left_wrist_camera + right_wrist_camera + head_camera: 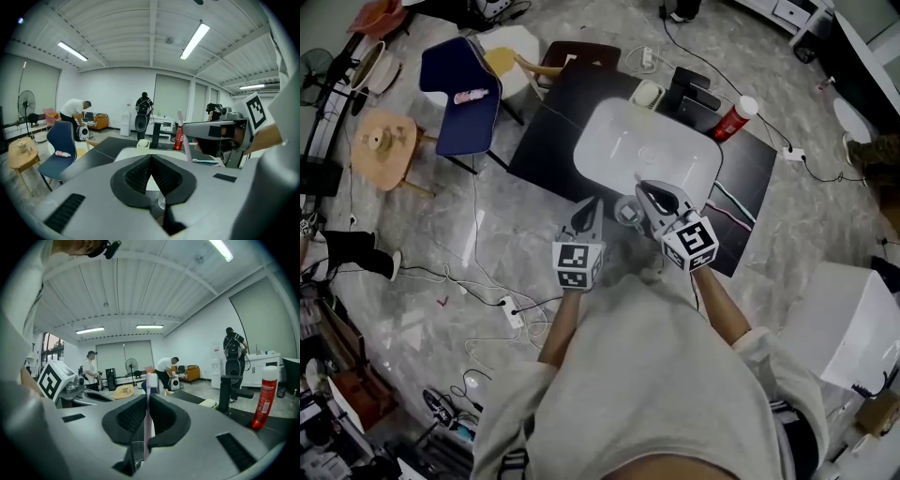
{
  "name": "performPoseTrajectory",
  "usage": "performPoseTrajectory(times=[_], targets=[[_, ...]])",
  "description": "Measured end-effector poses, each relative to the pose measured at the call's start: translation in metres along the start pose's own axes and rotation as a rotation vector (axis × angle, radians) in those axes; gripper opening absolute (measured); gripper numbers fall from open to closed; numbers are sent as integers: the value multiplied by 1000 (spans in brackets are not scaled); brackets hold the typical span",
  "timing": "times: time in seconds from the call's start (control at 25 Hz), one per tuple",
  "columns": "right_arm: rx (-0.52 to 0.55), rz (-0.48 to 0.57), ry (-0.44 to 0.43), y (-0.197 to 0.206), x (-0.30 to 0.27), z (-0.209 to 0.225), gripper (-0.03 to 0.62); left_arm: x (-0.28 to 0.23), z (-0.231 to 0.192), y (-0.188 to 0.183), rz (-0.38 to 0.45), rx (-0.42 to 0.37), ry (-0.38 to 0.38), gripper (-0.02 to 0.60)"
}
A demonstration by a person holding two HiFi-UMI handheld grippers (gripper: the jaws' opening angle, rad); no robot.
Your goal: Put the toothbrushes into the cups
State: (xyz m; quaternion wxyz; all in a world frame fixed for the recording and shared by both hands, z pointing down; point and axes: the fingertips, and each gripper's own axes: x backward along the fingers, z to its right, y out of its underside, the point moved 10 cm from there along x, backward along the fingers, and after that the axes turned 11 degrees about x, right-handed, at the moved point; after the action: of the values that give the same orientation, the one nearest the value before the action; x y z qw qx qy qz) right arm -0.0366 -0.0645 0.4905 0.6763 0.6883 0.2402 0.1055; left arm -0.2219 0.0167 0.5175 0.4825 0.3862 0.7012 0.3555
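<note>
My right gripper (653, 199) (147, 404) is shut on a pink toothbrush (149, 420), which stands upright between the pads with its bristle head up. A clear cup (135, 453) shows just below the jaws; in the head view the cup (628, 213) sits between the two grippers at the near edge of the white tray (623, 141). My left gripper (589, 214) (151, 161) is shut with nothing in it, to the left of the cup. From the left gripper view the pink toothbrush (184, 138) rises out of the right gripper. Another, teal toothbrush (206, 161) lies flat beyond.
The tray lies on a black table (548, 131). A red spray can (734, 119) and dark boxes (694, 94) stand at its far side. On the floor around are a blue chair (464, 94), a wooden stool (386, 145), cables with a power strip (511, 309) and a white box (853, 323).
</note>
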Motion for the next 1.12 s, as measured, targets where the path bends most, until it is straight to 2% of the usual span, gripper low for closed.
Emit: performPoseTrajectory(times=[0.32, 0.64, 1.12], targets=[[-9, -14, -34, 10, -15, -5, 34, 5, -10, 6, -12, 15, -29, 26], [-14, 19, -64, -3, -20, -11, 34, 4, -12, 7, -15, 25, -37, 26], [-42, -65, -61, 22, -21, -18, 38, 4, -15, 8, -17, 28, -36, 26]])
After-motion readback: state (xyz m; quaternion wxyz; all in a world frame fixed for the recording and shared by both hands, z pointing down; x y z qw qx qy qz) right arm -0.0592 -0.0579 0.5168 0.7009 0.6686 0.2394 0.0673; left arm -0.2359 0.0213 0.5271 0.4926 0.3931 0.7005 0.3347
